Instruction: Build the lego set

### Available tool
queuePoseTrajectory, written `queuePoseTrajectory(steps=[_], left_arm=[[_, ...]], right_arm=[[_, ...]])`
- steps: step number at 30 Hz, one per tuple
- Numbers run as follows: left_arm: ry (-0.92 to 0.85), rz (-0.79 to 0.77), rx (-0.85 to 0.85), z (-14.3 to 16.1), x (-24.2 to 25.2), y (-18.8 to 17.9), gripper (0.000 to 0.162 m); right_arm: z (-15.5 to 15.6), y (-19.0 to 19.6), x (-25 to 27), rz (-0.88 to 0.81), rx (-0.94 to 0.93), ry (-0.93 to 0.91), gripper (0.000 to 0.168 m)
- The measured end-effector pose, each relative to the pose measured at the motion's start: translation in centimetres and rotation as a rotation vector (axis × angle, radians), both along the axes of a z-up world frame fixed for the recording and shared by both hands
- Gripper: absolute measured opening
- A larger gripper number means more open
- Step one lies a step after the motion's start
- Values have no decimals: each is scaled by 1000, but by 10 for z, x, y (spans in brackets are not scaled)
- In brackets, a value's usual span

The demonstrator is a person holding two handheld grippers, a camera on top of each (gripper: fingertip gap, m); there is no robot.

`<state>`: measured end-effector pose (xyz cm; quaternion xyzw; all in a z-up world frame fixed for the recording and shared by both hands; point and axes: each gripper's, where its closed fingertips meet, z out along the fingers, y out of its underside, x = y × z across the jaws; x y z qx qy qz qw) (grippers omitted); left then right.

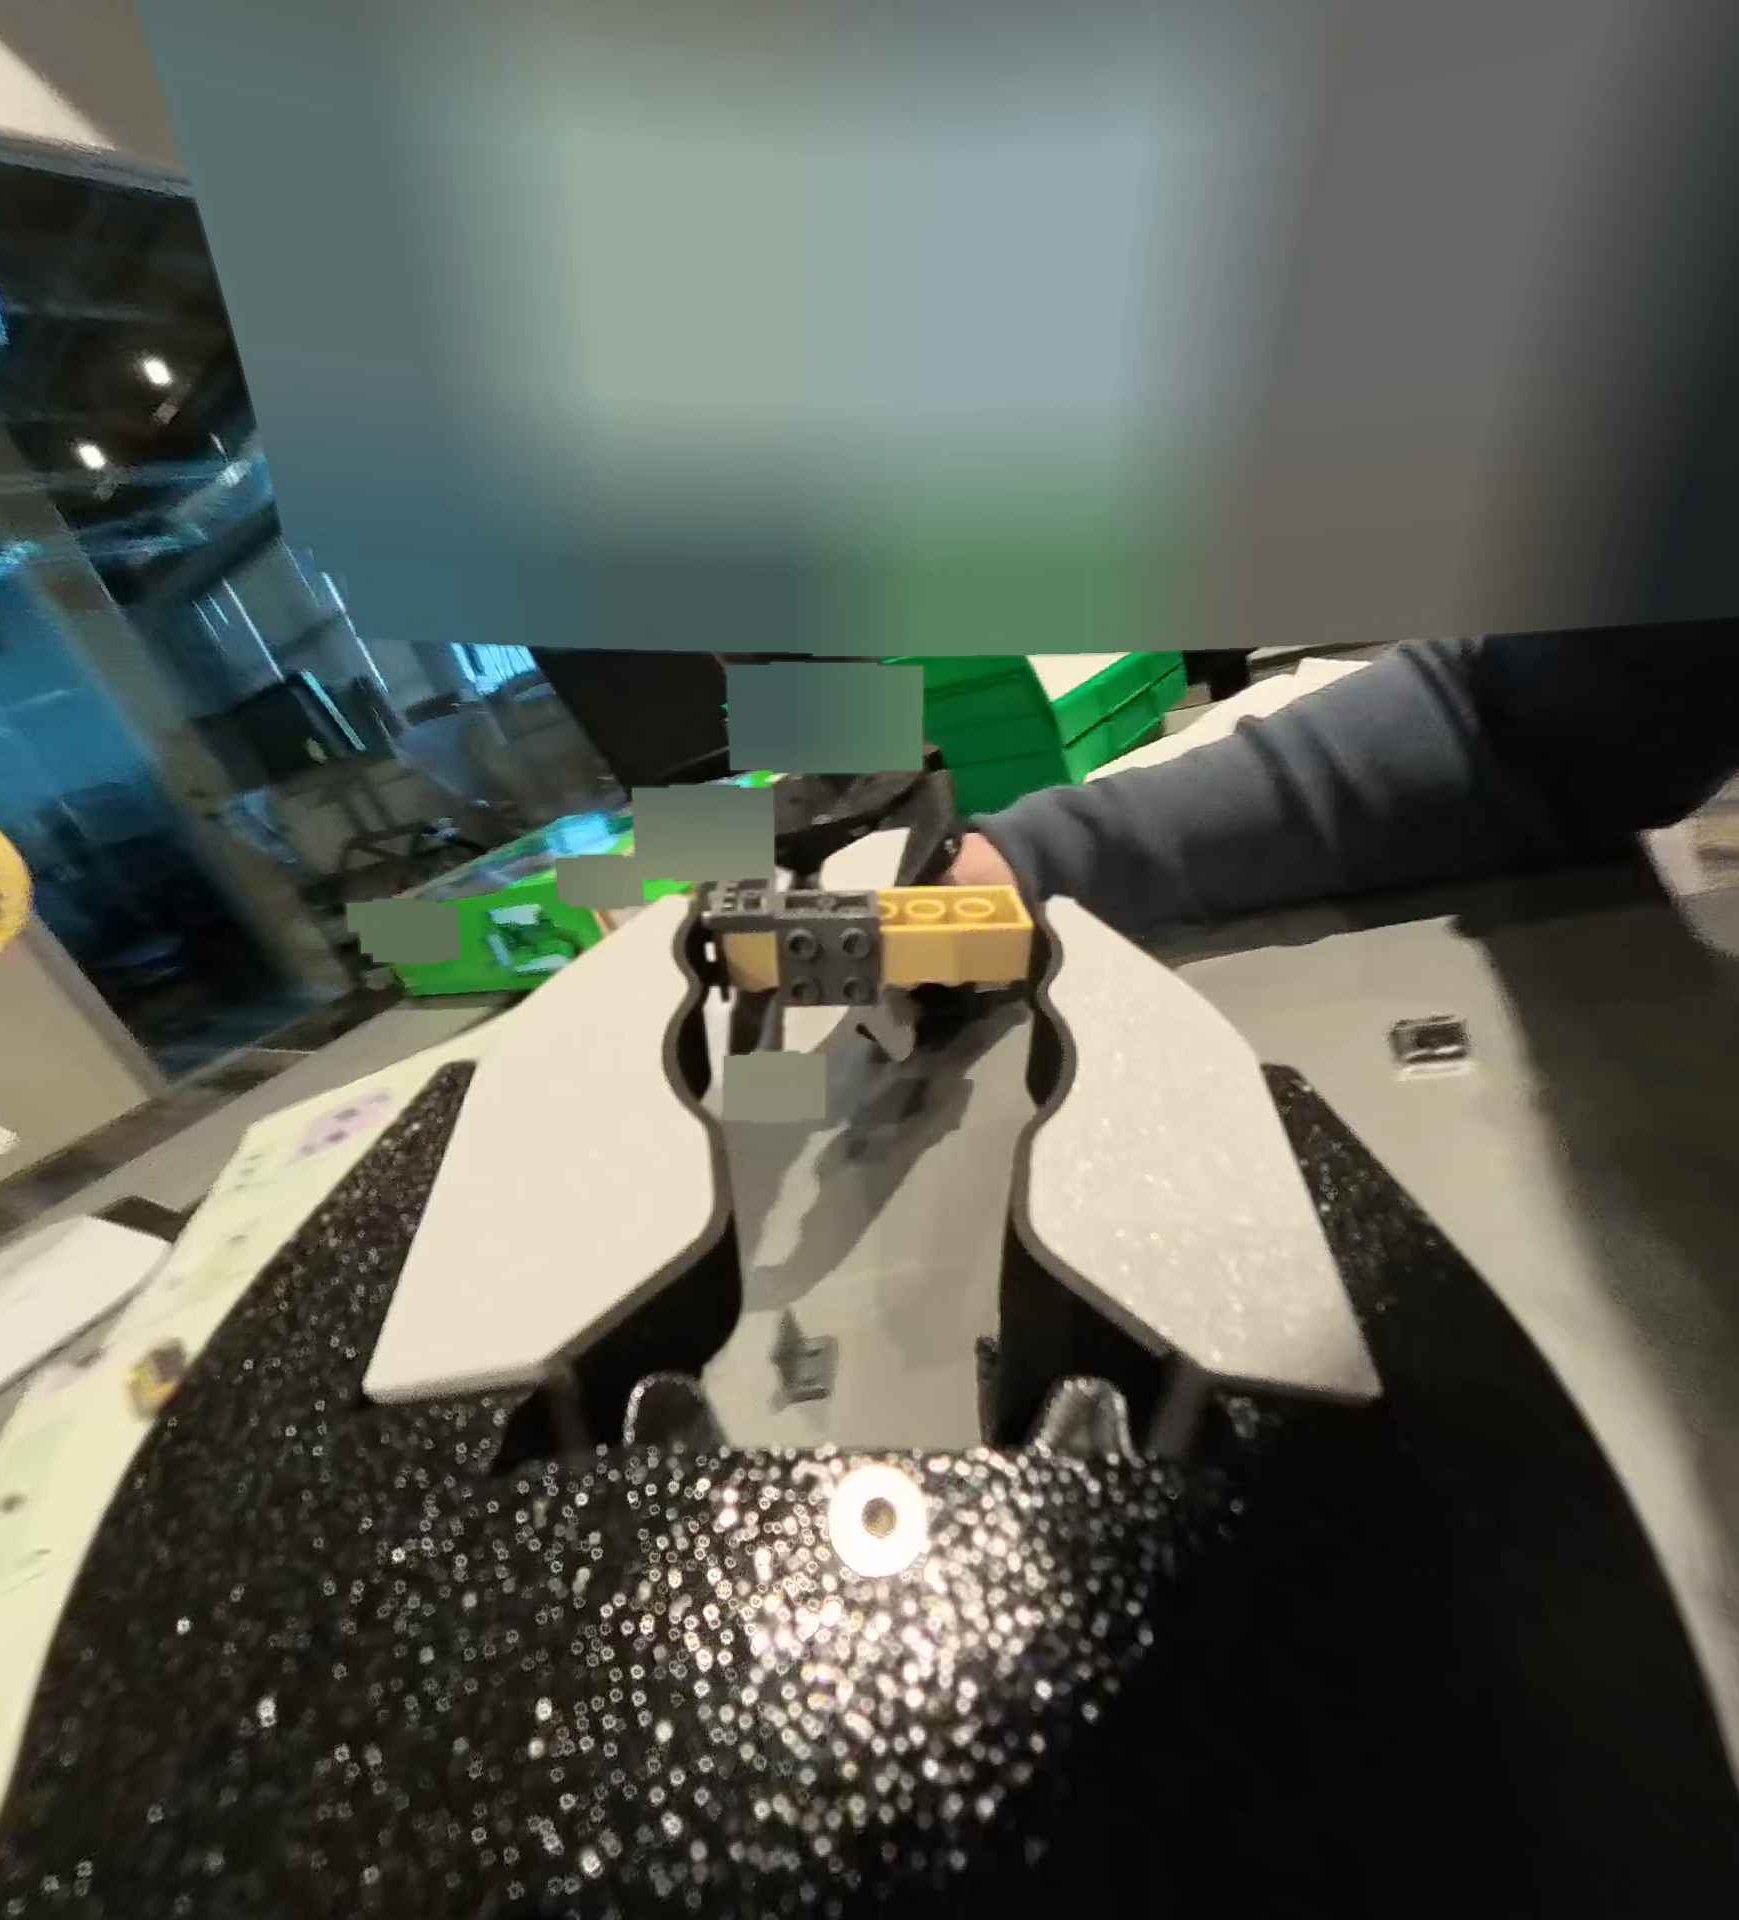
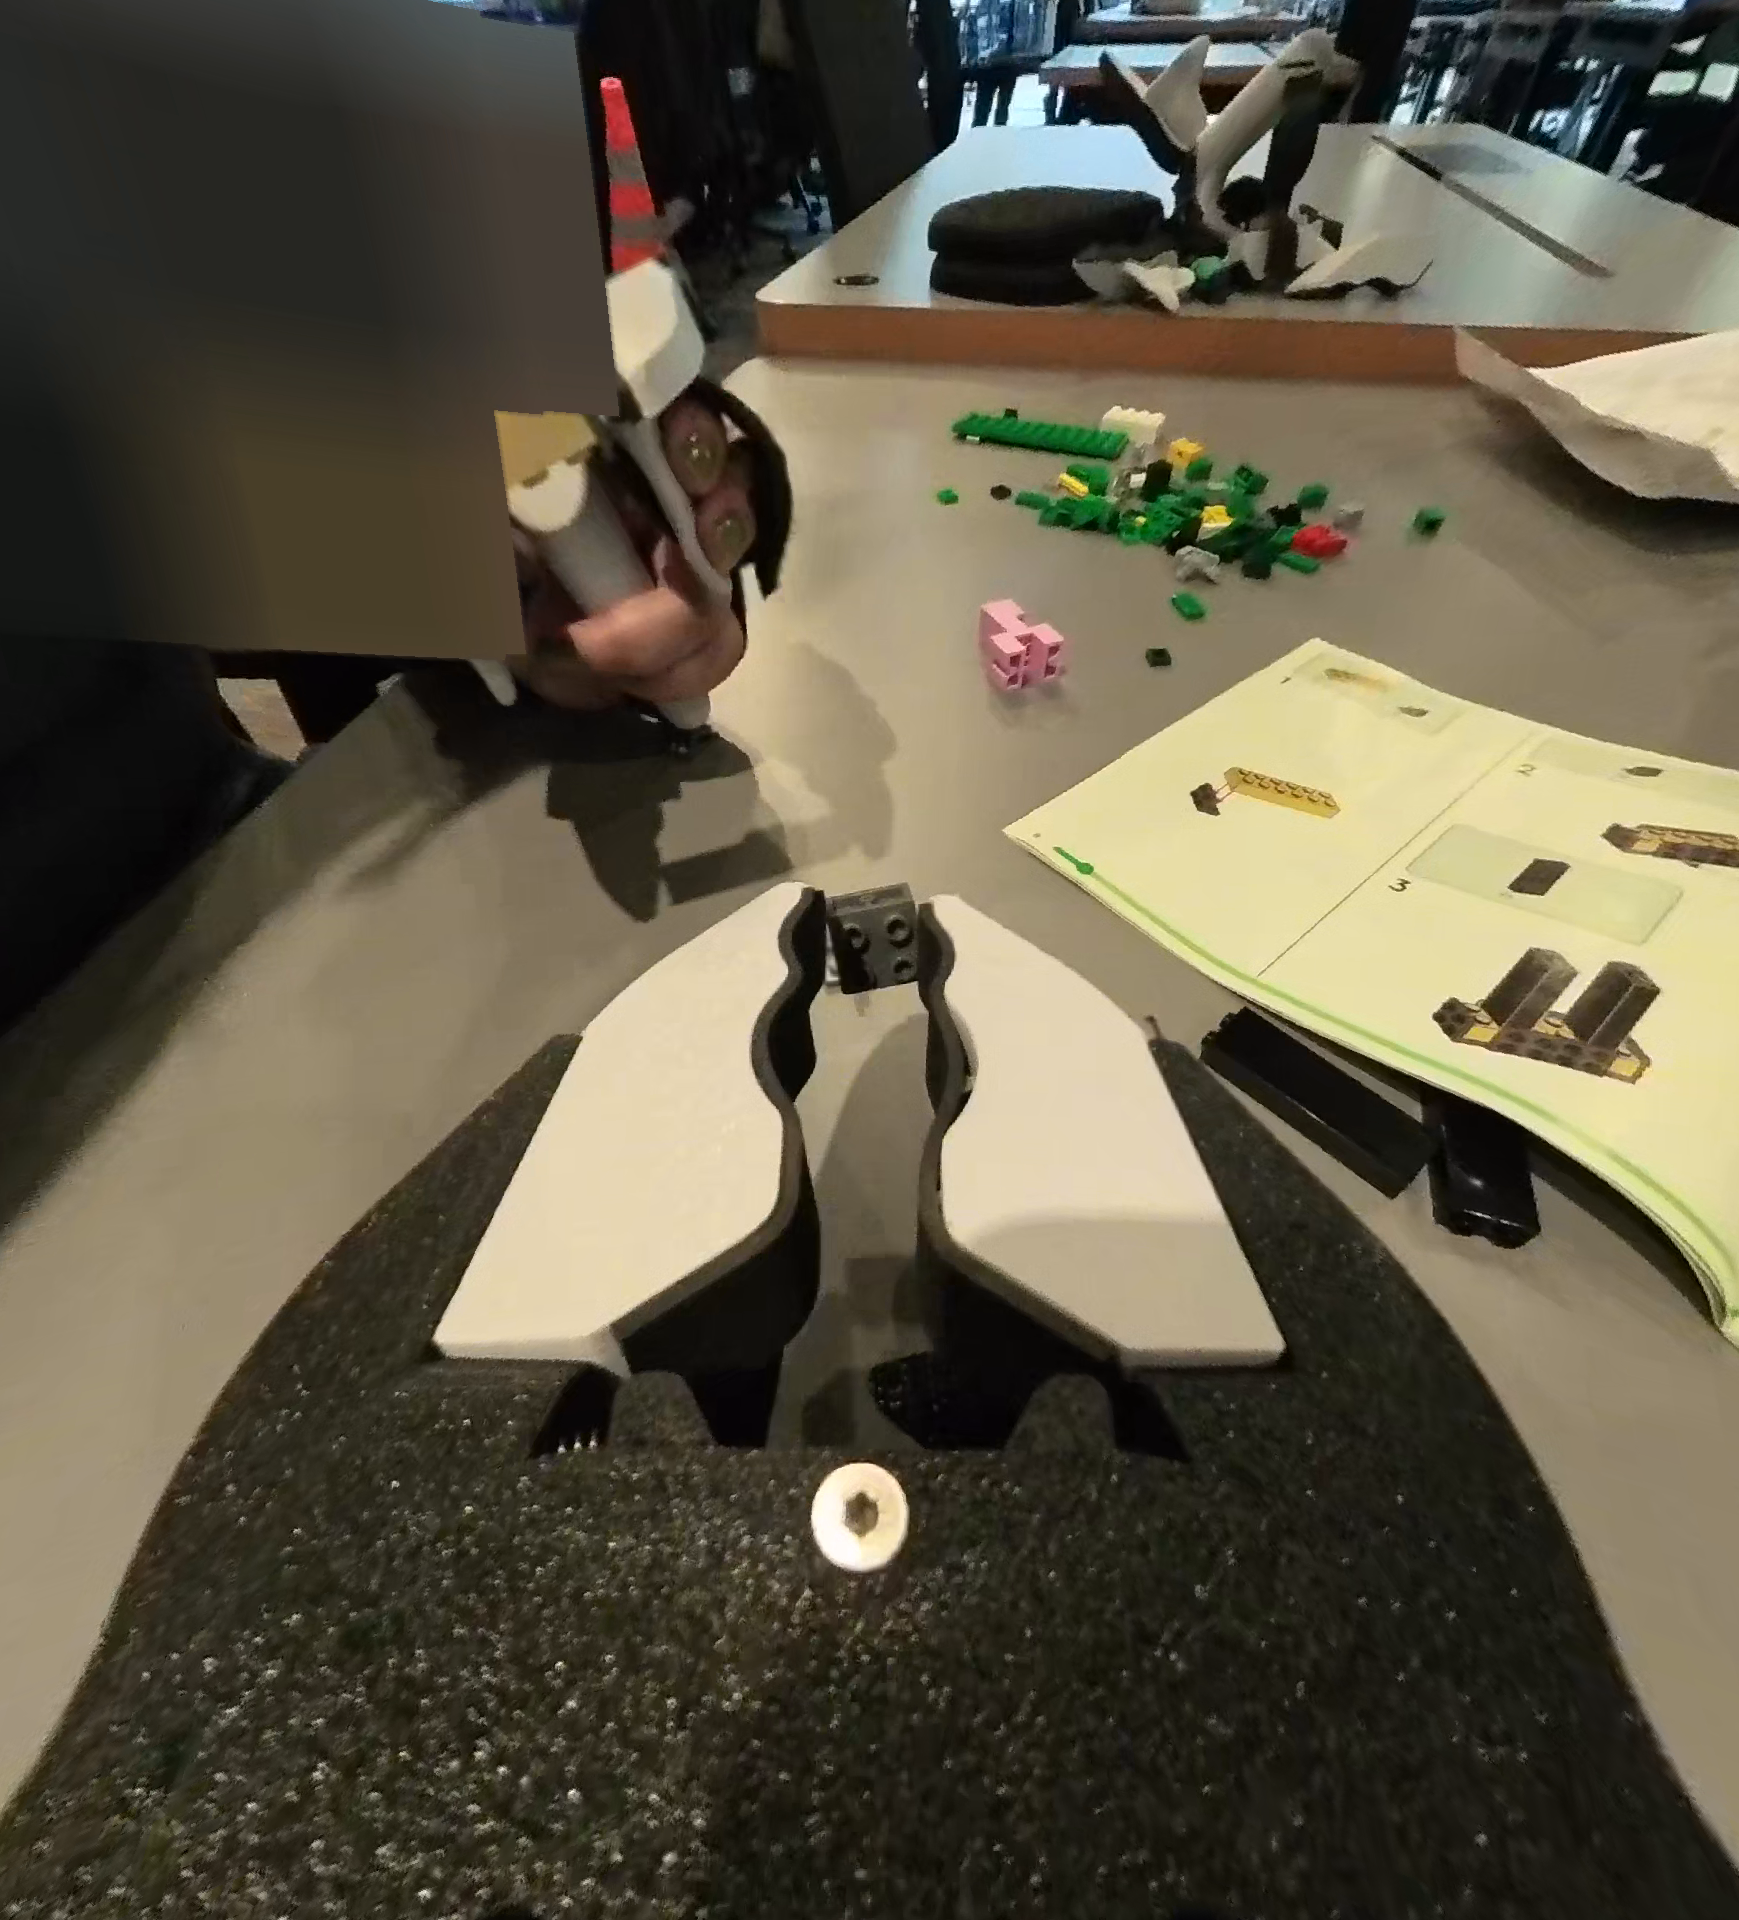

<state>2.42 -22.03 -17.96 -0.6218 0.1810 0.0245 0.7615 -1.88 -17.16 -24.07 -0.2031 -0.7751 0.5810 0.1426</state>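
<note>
In the left wrist view my left gripper is shut on a long tan brick, held by its ends above the grey table. Dark grey studded bracket pieces are fixed on the brick's left half. In the right wrist view my right gripper is shut on a small dark grey studded brick, held just above the table. A hand holds the other gripper's handle at the upper left of that view; its fingers are hidden.
An open instruction booklet lies to the right, with two black long pieces by its near edge. A pile of loose green bricks, a green plate and a pink build lie farther off. A sleeved arm crosses the left wrist view. About 9 centimeters separates my left fingertips from my right. Left tips and right tips are each some 20 centimeters from the pink build.
</note>
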Motion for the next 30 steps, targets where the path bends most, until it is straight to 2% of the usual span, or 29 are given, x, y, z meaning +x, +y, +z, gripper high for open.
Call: queuePoseTrajectory(steps=[7,10,13,16,22,26,30], left_arm=[[63,79,61,9,-21,-3,58],[-13,91,53,14,-45,-2,59],[-129,19,44,24,-62,-3,59],[-171,-11,78,49,-78,-3,58],[-188,-71,-1,116,-110,18,59],[-293,-201,-157,149,-121,38,59],[-304,-191,-63,181,-140,42,59]], right_arm=[[26,-4,-11,-89,-123,124,16],[43,-12,-18,-105,-135,164,16],[76,-20,-23,-82,-173,244,16],[113,-24,-35,-78,-180,278,16],[200,-23,-60,-110,-234,271,16],[238,-10,-77,-159,-349,237,16],[258,0,-85,-106,-483,179,16]])
